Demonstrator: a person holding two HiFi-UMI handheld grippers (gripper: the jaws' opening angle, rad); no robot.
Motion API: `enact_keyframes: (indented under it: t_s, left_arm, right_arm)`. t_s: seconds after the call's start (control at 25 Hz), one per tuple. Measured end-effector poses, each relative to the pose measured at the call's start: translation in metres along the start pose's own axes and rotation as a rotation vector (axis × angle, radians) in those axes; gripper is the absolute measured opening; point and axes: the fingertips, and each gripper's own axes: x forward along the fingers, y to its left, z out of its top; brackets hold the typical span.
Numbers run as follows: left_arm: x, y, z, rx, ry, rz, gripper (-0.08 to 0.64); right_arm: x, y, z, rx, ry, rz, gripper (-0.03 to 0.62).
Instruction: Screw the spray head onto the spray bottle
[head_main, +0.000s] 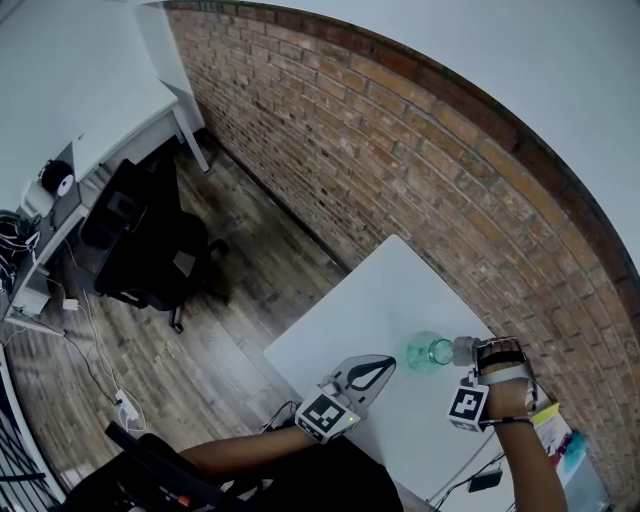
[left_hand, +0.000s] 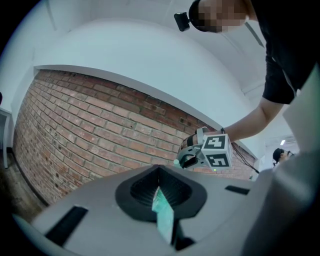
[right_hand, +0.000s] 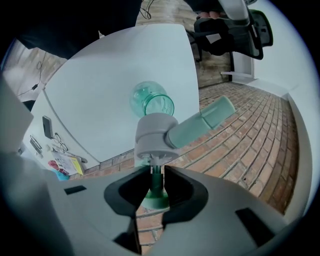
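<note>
Bottle: translucent green plastic spray bottle (head_main: 428, 351) on white desk (head_main: 370, 300), mouth open, contents indiscernible.
Spray head: grey-collared green plastic spray head (right_hand: 160, 134) just beside that bottle's mouth.
Right hand-held gripper (right_hand: 157, 172): pinching spray head's green stem.
Left hand-held gripper (left_hand: 159, 176): pressed together, near bottle, thin teal strip (left_hand: 163, 215) at seam.

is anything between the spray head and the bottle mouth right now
Nothing visible does. The right gripper is shut on the spray head, whose grey collar faces the open mouth of the spray bottle on the white table. The gap between them looks clear. The left gripper is off to the side.
</note>
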Motion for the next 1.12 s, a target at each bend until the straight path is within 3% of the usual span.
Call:
enact_keyframes:
  t_s: [0.64, 0.84, 1.0, 1.12]
  left_arm:
    - [-0.009, 0.017, -0.009, -0.016, 0.004, 0.040, 0.002]
    - [-0.010, 0.021, -0.012, -0.020, 0.013, 0.039, 0.002]
    - [-0.007, 0.019, -0.009, -0.012, 0.011, 0.025, 0.002]
    - [-0.008, 0.017, -0.010, -0.009, 0.015, 0.019, 0.002]
  right_arm:
    - [0.008, -0.003, 0.050, -0.101, -0.030, -0.016, 0.085]
    - [0.007, -0.008, 0.050, -0.072, -0.051, -0.009, 0.089]
    - [0.000, -0.017, 0.048, 0.025, -0.093, -0.013, 0.157]
    - [-0.005, -0.020, 0.051, 0.046, -0.109, -0.020, 0.178]
